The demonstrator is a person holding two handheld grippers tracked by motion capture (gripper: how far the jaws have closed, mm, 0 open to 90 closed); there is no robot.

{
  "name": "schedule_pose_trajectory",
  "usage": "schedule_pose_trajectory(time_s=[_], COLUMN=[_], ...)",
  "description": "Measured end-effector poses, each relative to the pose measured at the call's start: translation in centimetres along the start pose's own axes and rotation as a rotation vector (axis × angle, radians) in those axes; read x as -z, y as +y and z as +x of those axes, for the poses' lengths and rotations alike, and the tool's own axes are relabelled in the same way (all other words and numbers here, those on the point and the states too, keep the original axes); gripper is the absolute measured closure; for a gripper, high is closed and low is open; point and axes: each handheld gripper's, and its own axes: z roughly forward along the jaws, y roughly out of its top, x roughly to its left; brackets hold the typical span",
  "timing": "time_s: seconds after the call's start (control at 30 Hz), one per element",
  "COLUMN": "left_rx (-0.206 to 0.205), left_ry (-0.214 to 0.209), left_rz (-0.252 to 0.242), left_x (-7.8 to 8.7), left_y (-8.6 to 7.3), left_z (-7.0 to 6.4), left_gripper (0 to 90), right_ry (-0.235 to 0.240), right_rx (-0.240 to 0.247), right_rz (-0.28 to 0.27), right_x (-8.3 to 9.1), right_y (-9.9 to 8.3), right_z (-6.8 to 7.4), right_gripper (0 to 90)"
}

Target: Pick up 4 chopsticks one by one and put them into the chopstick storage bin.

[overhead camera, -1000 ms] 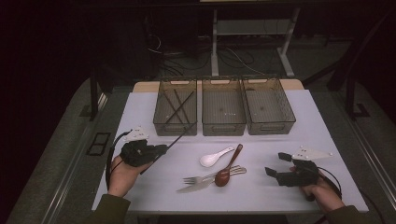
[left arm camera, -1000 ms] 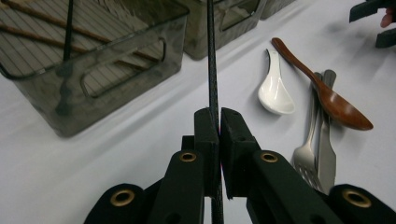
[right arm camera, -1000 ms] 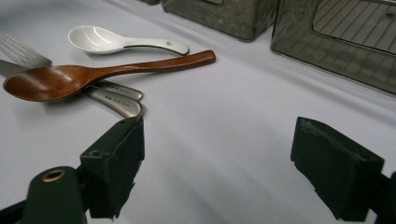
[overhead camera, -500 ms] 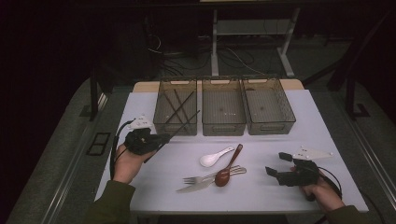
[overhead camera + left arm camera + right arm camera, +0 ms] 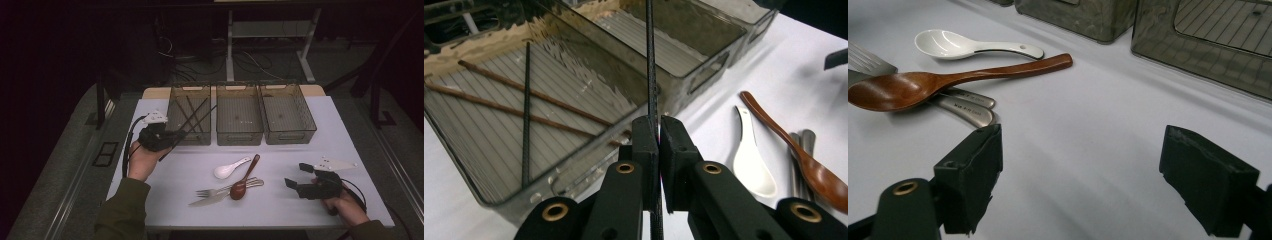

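Observation:
My left gripper (image 5: 180, 134) (image 5: 659, 126) is shut on a thin black chopstick (image 5: 200, 120) (image 5: 651, 60). The stick slants up over the front right part of the left bin (image 5: 175, 117) (image 5: 574, 147). Inside that bin lie two brown chopsticks (image 5: 519, 105) and another black one (image 5: 526, 110). Near the front right of the table my right gripper (image 5: 296, 175) (image 5: 1080, 160) rests open, with nothing between its jaws. Left of it lie a white spoon (image 5: 229, 169) (image 5: 955, 44) and a wooden spoon (image 5: 244, 181) (image 5: 948, 82), the latter on top of a fork (image 5: 220, 190) and a knife (image 5: 207, 200).
Three clear smoky bins stand side by side at the back; the middle bin (image 5: 239, 134) and the right bin (image 5: 288, 134) look bare inside. The table (image 5: 280, 210) has a white top, with dark floor all around. Metal handles (image 5: 965, 107) stick out under the wooden spoon.
My left gripper has carried the black chopstick away from me and to the right, up to the left bin's front. The right gripper has stayed put.

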Motion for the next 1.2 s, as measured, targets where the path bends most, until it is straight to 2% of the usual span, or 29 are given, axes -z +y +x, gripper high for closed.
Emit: schedule_pose_trajectory(time_s=[0.33,0.73,1.1,1.2], left_rx=[0.025,0.035,0.045,0.074], left_ry=[0.019,0.073,0.135,0.138], left_rz=[-0.027,-0.037,-0.031,-0.049], left_x=[-1.3,-2.8,-4.5,-5.1], left_y=[1.6,3.7,5.0,5.0], left_z=[1.5,3.0,5.3,5.9], left_gripper=[84.8,84.8,84.8,84.8], right_ry=[-0.001,-0.002,-0.001,0.0], right_rx=[-0.001,-0.004,-0.005,-0.005], right_rz=[-0.003,-0.006,-0.007,-0.009], right_x=[0.1,0.2,0.2,0.2], right_y=[0.0,0.0,0.0,0.0], right_z=[-0.1,-0.1,-0.1,-0.1], right_gripper=[17.1,17.1,17.1,17.1])
